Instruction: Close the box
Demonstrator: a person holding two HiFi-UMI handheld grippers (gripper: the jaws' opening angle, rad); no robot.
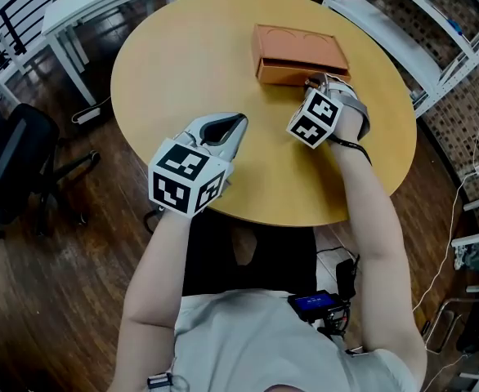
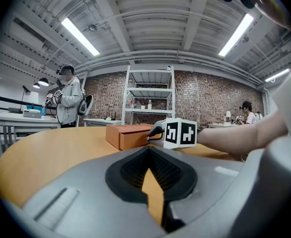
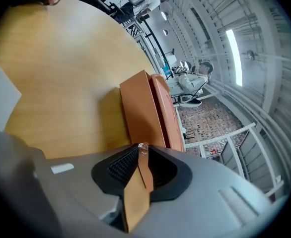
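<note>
Head view: the box (image 1: 301, 51) lies at one o'clock on the round surface (image 1: 174, 72). My right claw (image 1: 315, 80) meets its six o'clock edge, clamped on a thin brown pull tab (image 3: 145, 167). My left claw (image 1: 241, 121), at the box's seven o'clock and well apart, has its jaws together, empty.

The round table (image 1: 182, 72) has a smooth, satin, pale wood-look top. Toward 1 o'clock on it, the box (image 1: 297, 51) looks like matt tan card or leatherette, with 2 circles pressed into its lid. The thin tab (image 3: 144, 165) pinched in the right gripper (image 1: 320, 84) is the same matt tan and carries a small glossy clear bead at its tip. That gripper and the left gripper (image 1: 238, 122) have smooth matt grey plastic shells and black ribbed rubbery pads (image 2: 133, 168). At 8 o'clock the floor (image 1: 51, 300) is dark, faintly glossy wood plank.
</note>
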